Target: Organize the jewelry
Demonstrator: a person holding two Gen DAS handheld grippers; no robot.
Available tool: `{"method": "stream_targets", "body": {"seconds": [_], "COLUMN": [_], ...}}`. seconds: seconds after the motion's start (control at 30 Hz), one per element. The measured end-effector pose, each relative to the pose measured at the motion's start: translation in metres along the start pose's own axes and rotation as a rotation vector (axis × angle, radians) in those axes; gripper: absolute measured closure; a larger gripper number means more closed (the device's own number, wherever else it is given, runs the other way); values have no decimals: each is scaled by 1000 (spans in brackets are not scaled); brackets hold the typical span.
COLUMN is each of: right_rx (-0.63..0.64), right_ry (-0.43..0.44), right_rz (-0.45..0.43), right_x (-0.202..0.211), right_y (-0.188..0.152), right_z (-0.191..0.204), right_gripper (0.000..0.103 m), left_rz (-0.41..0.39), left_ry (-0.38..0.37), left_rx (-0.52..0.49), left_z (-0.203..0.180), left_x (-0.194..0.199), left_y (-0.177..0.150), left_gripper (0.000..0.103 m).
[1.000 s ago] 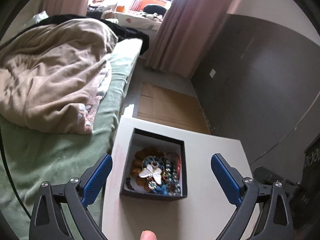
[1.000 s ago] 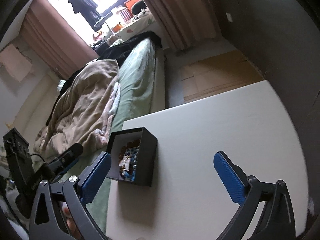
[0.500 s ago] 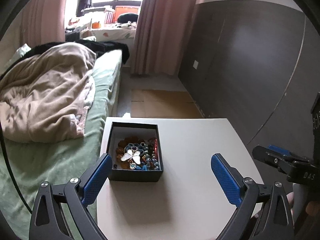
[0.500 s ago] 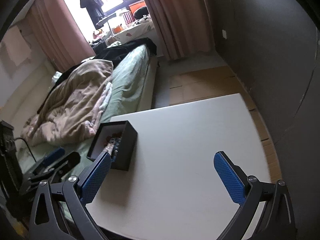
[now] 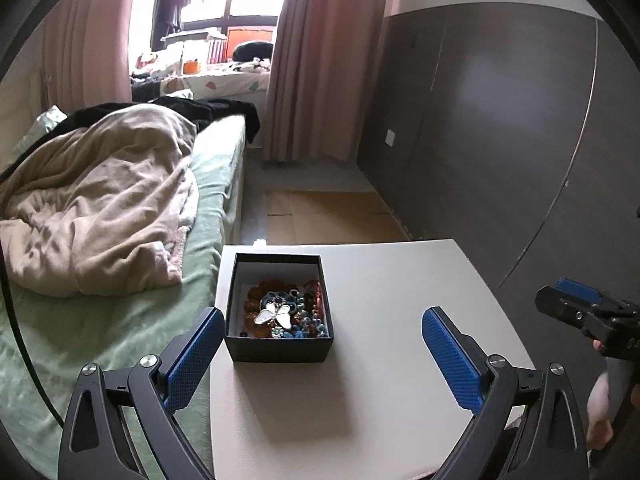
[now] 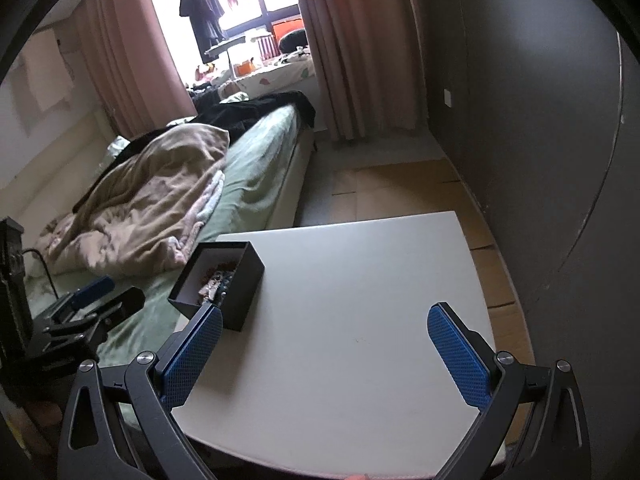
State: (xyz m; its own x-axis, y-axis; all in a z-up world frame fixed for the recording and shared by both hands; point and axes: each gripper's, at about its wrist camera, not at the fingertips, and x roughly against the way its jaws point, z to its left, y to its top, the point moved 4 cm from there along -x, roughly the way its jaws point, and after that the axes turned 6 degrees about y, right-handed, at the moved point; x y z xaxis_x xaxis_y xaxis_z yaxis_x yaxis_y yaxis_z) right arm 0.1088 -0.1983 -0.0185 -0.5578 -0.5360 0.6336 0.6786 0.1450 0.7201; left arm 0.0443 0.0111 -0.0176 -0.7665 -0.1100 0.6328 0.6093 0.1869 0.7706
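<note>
We hold our left gripper [image 5: 320, 356] wide apart, empty, just short of the open black square cardboard box [image 5: 279, 346], which sits near the bedside edge of the white table [image 5: 400, 300]. A white butterfly brooch [image 5: 275, 316] tops its tangled beaded jewelry [image 5: 308, 312], perhaps bracelets. Our right gripper [image 6: 324, 356] gapes wide too, empty, right of the box.

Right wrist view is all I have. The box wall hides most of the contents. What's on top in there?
Observer: A white butterfly piece lies on top of the pile in the box.
Operator: Anything red in it?
Observer: Yes, red beads along its right wall.
Operator: Left gripper state?
Observer: The left gripper is open and empty. The box is just ahead, nearer its left finger.
</note>
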Motion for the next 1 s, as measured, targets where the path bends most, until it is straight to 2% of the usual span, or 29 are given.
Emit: {"method": "stream_targets", "body": {"seconds": [0.53, 1.0], "right_rx": [-4, -20], "right_ry": [-8, -12], "right_rz": [1, -12], "right_x": [-5, -4], "right_y": [-1, -2], "right_z": [2, 0], "right_gripper": [0, 0], "left_rz": [10, 2], "left_ry": [7, 18], "left_rx": [36, 17], "left_z": [8, 7], "left_x": [-2, 2], "left_y": [2, 1], "left_gripper": [4, 4]}}
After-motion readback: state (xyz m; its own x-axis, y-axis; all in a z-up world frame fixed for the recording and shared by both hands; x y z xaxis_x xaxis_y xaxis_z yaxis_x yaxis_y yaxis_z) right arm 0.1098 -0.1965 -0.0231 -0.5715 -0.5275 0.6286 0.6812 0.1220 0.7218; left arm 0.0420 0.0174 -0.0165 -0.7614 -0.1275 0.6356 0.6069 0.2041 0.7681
